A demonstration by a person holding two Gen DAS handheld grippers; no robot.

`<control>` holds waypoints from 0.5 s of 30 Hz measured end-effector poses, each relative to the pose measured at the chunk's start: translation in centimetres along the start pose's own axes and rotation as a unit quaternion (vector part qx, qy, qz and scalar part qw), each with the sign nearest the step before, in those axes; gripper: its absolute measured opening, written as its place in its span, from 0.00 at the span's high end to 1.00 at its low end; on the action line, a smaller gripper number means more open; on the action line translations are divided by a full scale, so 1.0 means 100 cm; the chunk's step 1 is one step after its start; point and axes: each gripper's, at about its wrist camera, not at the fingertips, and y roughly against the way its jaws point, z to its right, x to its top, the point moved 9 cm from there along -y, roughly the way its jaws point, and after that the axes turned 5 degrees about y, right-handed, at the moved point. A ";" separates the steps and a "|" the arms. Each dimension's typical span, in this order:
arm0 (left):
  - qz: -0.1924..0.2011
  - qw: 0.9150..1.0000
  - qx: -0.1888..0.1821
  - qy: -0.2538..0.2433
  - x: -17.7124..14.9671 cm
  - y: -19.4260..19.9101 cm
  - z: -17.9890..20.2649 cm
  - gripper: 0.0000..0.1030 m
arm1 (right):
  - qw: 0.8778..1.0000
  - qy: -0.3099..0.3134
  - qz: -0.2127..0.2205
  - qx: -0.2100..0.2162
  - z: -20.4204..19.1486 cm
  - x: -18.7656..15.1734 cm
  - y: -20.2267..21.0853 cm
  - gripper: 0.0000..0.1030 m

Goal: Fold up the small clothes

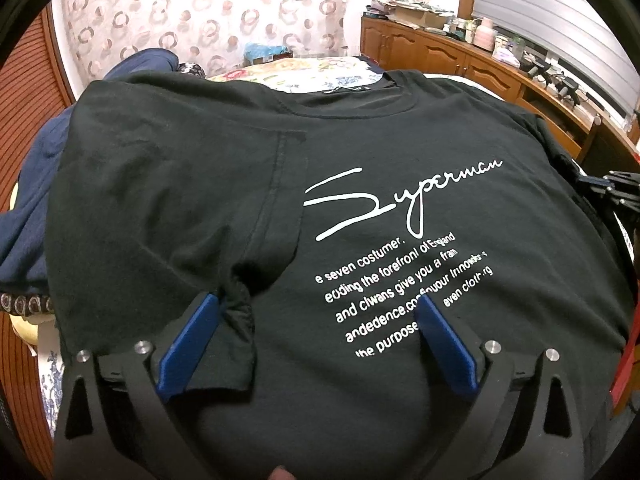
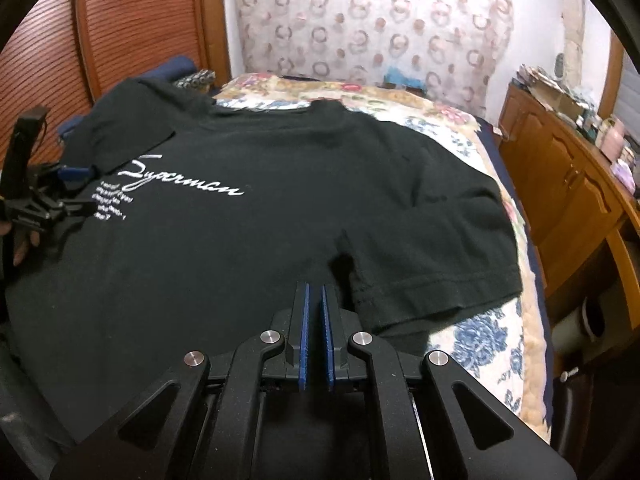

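A black T-shirt (image 1: 360,152) with white "Superman" print lies front up on the bed; it also shows in the right wrist view (image 2: 280,184). Its left sleeve (image 1: 168,168) is folded inward over the chest. My left gripper (image 1: 318,304) is open, its blue pads just above the shirt's front, with the sleeve's bunched edge next to the left pad (image 1: 196,328). My right gripper (image 2: 315,296) is shut and empty, its tips beside the armpit of the right sleeve (image 2: 432,248), which lies spread out. The left gripper also shows at the left of the right wrist view (image 2: 76,192).
The floral quilt (image 2: 472,332) covers the bed. A navy garment (image 1: 28,216) lies to the left. A wooden headboard (image 2: 120,20) stands behind, and a wooden cabinet (image 2: 568,184) with clutter runs along the right side.
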 end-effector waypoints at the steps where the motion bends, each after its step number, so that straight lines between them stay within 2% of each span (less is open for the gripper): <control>1: 0.000 1.000 0.000 0.000 0.000 0.000 0.000 0.03 | 1.000 -0.004 0.003 -0.003 0.002 0.000 0.003 0.92; 3: 0.000 1.000 0.000 0.000 0.000 0.000 0.000 0.03 | 1.000 -0.013 0.017 -0.013 0.011 0.004 0.015 0.84; 5: 0.000 1.000 0.000 -0.001 0.000 0.000 0.000 0.03 | 0.999 -0.021 0.031 -0.027 0.023 0.007 0.028 0.66; 7: 0.003 1.000 0.001 -0.004 0.000 0.002 0.000 0.03 | 0.997 -0.033 0.040 -0.050 0.041 0.010 0.036 0.53; 10: 0.020 1.000 0.004 -0.004 0.003 0.009 -0.001 0.03 | 0.995 -0.052 0.034 -0.081 0.070 0.007 0.036 0.52; 15: 0.052 0.999 -0.007 0.011 0.012 0.029 -0.002 0.03 | 0.992 -0.080 0.002 -0.099 0.105 -0.003 0.013 0.52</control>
